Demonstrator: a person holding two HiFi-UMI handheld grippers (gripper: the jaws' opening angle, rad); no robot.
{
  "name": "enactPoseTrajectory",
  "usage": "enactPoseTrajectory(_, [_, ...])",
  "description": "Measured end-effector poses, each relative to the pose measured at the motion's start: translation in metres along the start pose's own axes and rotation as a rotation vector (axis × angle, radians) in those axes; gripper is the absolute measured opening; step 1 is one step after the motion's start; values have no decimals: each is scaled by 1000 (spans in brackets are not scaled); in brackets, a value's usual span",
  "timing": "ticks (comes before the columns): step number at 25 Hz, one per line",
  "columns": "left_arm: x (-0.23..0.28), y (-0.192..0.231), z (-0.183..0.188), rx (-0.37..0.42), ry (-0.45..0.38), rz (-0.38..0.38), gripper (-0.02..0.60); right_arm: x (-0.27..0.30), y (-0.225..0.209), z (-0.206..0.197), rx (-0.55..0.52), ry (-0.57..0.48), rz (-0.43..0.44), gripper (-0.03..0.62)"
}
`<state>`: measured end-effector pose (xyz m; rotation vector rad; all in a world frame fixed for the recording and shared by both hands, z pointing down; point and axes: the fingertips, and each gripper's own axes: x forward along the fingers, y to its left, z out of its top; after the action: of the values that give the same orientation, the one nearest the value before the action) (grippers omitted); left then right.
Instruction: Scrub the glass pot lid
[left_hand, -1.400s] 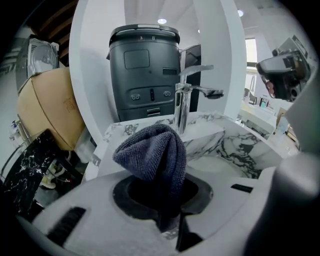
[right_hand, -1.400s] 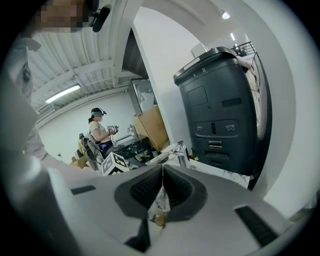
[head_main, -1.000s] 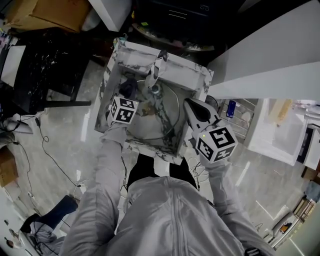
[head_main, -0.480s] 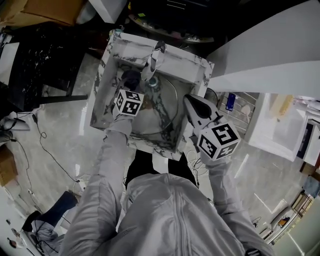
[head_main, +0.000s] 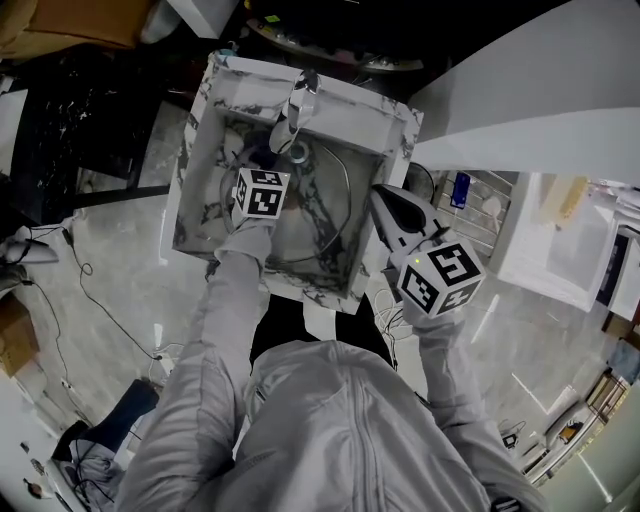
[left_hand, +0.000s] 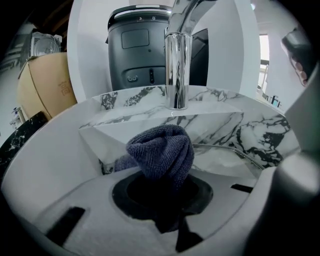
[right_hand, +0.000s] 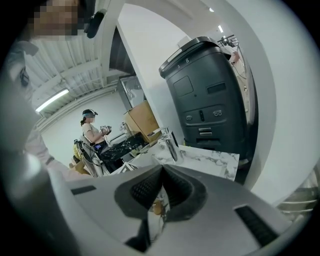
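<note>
The glass pot lid (head_main: 338, 215) lies inside the marble sink (head_main: 200, 190); its metal rim (left_hand: 235, 151) shows as a thin curve in the left gripper view. My left gripper (head_main: 261, 168) is down in the sink near the faucet (head_main: 292, 115), shut on a dark blue-grey cloth (left_hand: 162, 155) that bunches up out of the jaws. The chrome faucet spout (left_hand: 177, 70) stands right ahead of it. My right gripper (head_main: 380, 198) hovers over the sink's right edge, above the lid's rim, jaws together and holding nothing (right_hand: 162, 172).
A black appliance (left_hand: 137, 50) and a cardboard box (left_hand: 45, 85) stand behind the sink. A wire rack (head_main: 480, 215) and a white counter (head_main: 560, 250) lie to the right. Cables trail on the floor (head_main: 90, 290). A person (right_hand: 92, 131) stands far off.
My left gripper with the cloth has moved away from the sink's near side toward the faucet. The right gripper has stayed by the sink's right edge.
</note>
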<state>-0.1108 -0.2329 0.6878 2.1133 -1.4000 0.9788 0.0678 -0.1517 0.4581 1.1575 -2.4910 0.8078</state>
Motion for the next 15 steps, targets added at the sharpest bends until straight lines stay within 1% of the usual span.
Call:
enactPoseTrajectory(7, [5,-14,6,-11,2,-49,67,-7,-4,-2,12,-9,-9,29])
enactPoseTrajectory(15, [12,-37,13,15,3,-104,67,-11,-5,-5,17,-6,-5,29])
